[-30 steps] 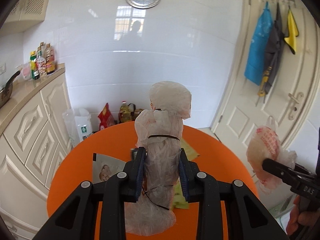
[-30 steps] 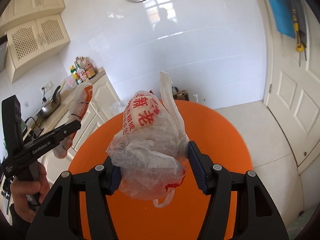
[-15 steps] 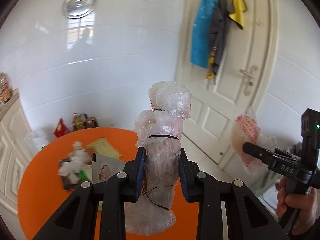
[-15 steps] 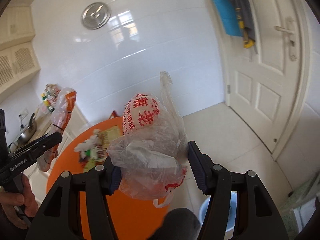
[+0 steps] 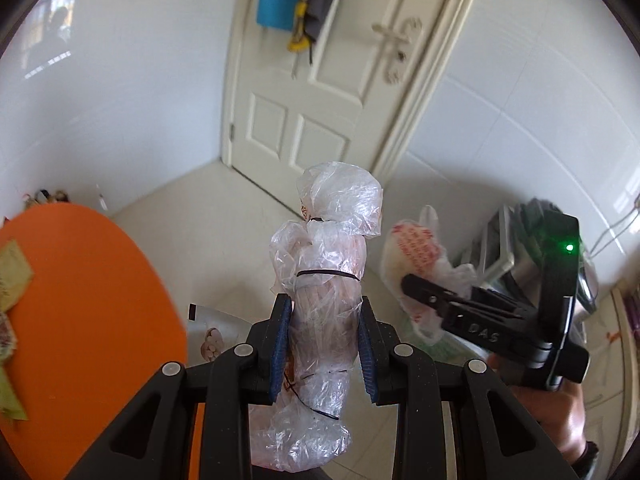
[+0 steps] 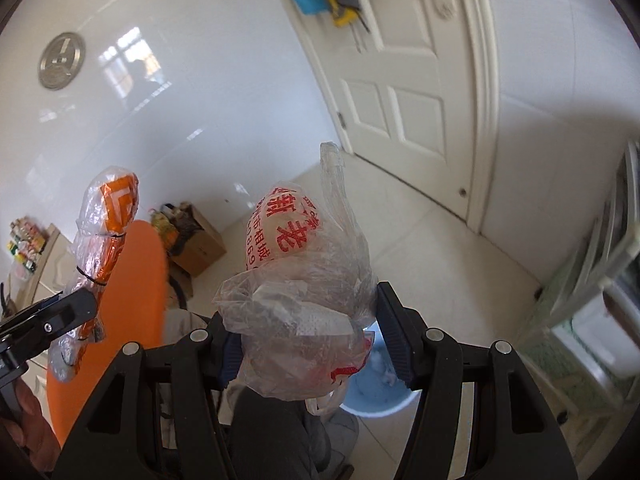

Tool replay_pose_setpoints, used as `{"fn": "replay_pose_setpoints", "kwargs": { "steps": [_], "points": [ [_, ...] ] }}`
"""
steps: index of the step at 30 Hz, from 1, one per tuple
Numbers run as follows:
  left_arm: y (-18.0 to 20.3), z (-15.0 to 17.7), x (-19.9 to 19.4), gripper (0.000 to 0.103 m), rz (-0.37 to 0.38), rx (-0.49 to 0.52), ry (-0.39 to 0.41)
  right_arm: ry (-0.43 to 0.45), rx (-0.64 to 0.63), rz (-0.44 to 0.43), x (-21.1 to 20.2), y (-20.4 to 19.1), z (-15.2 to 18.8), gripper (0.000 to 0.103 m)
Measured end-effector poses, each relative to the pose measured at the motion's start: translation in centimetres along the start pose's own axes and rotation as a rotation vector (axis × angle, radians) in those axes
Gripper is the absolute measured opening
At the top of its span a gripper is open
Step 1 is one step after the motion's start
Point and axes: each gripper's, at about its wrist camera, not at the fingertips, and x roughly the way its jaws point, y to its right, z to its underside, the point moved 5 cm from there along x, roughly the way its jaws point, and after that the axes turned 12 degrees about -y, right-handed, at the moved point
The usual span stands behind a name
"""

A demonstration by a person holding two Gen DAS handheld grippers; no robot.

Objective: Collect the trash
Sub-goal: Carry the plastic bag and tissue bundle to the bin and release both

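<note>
Step in hand: carrying trash to the bin. Left tool (image 5: pixel 323 338) clamps the tied wrapper bundle (image 5: pixel 326 280); right tool (image 6: pixel 308 346) clamps the printed bag (image 6: pixel 304 280). Blue bin (image 6: pixel 376 394) lies at 5 o'clock below that bag. Next: lower, release over it. Since 0.5 s ago, both views swung off the orange desk (image 5: pixel 80 320) toward the floor

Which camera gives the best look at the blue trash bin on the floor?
The right wrist view. The blue bin sits on the floor just beyond the right gripper, partly hidden behind the red-lettered plastic bag it holds. In the left wrist view I can't make the bin out at all.
</note>
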Motion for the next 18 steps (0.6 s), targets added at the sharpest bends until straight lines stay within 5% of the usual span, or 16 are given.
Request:
{"fn": "replay_pose_setpoints", "kwargs": {
  "steps": [10,15,17,18],
  "points": [
    [-2.9,-0.5,11.8,0.028,-0.013,-0.081,-0.293,-0.205,0.15,-0.013,9.5,5.1,2.7,0.06],
    [-3.9,-5.3,16.8,0.031,-0.038,-0.109,-0.392,-0.256,0.189,-0.025,12.6,5.9,2.7,0.062],
    [-4.9,-6.0,17.5,0.036,-0.067,-0.11,-0.405,-0.289,0.198,-0.03,13.9,6.4,2.6,0.063],
    [-4.6,-7.6,18.3,0.048,-0.077,-0.107,-0.409,-0.303,0.202,-0.025,14.3,6.3,2.8,0.064]
  ]
}}
